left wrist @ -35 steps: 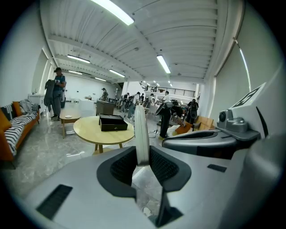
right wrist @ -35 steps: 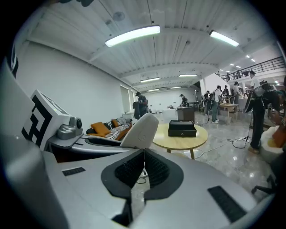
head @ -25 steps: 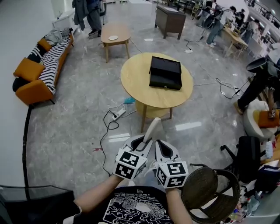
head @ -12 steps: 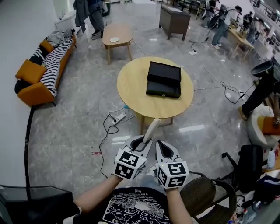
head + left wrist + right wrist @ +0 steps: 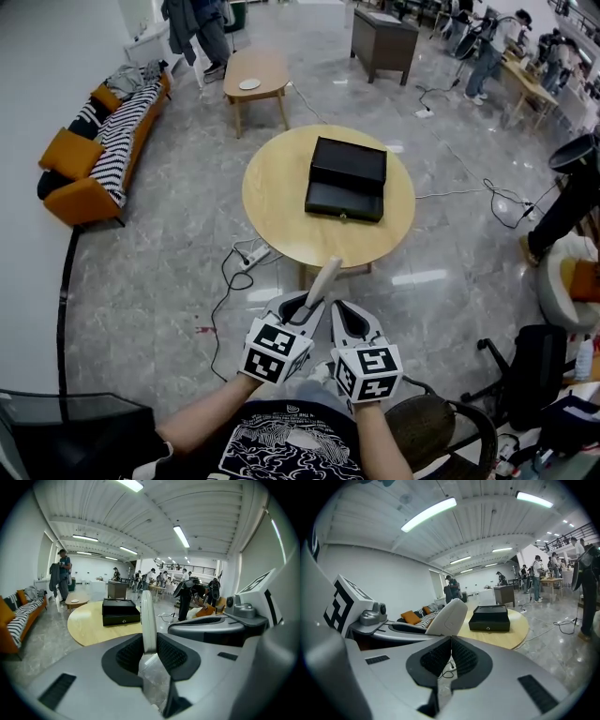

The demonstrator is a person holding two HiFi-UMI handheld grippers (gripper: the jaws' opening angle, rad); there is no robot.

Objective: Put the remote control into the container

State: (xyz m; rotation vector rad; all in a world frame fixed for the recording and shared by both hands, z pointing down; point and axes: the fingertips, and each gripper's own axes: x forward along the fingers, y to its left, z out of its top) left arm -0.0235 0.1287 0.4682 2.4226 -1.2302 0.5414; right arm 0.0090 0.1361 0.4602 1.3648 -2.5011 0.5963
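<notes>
1. The remote control, long and pale, is being gripped at its lower end by the left gripper. Its free end is being pointed up and away, toward about 1 o'clock in the head view.
2. In the left gripper view, the jaws are being shown clamped on the remote control. Its narrow edge is standing upright between the dark ribbed pads.
3. The right gripper is being held just beside the left one, at its 3 o'clock. In the right gripper view its jaws are being shown pressed together, with nothing between them.
4. Both grippers are being held in the air over the grey floor, close in front of the person's body, at 6 o'clock in the head view.
5. The container, a black box, is being borne by a round wooden table at 12 o'clock from the grippers. It is well apart from the remote control and is lying a little toward 3 o'clock of the tabletop's middle.
6. A white power strip with dark cables is being seen on the floor near the table's foot, at 11 o'clock from the grippers.
7. An orange and striped sofa is being seen at 10 o'clock, along the wall.
8. A smaller wooden table is being seen beyond the round one, near 12 o'clock.
</notes>
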